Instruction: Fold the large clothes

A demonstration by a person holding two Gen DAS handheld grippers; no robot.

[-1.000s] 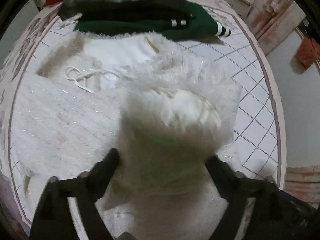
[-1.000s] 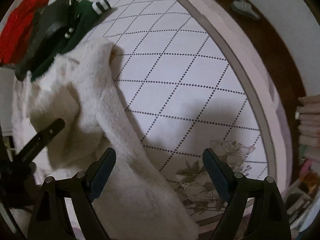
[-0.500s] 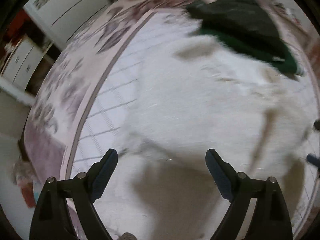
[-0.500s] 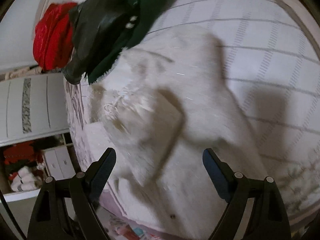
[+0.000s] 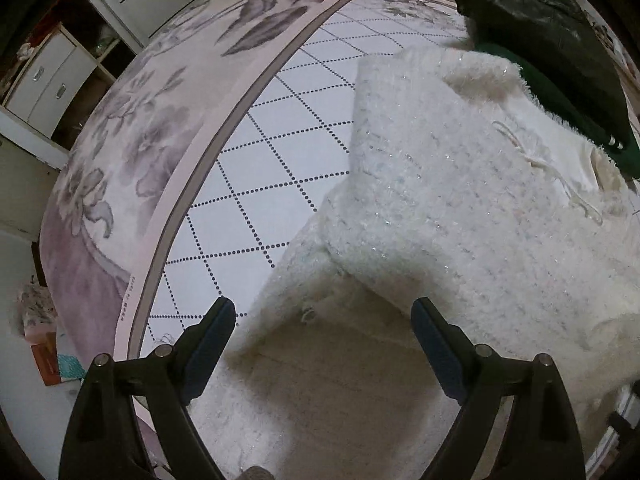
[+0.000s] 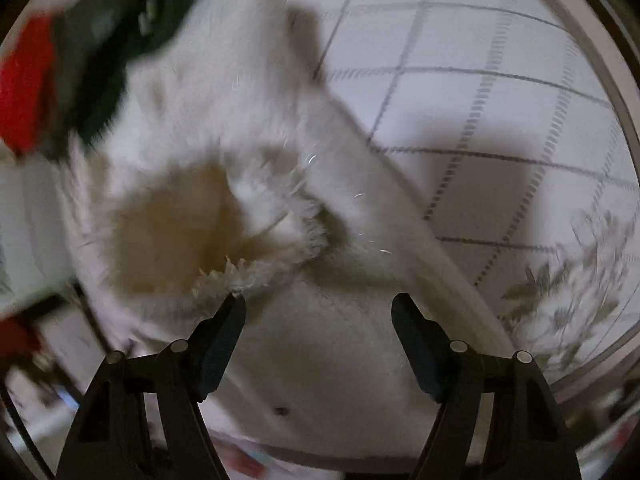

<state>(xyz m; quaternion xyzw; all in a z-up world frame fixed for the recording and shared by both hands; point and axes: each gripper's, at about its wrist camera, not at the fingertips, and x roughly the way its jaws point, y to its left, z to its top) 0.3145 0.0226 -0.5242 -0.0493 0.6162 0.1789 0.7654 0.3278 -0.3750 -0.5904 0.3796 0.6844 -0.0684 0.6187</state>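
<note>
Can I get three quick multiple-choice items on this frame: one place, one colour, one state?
1. Where does the black jacket lie relative to the white fluffy sweater in the left wrist view?
A. beyond its far edge, upper right
B. under the gripper fingers
C. on the floor

2. What colour is the garment under the black jacket?
A. yellow
B. dark green
C. blue

3. What is pinched in the left gripper?
A. a sweater sleeve
B. the bedspread
C. nothing, the jaws stand open

Answers: 1 A, the jacket sits past the sweater's top edge. 2 B, a green strip shows between the jacket and the sweater. 3 C, both fingers are wide apart above the sweater.
</note>
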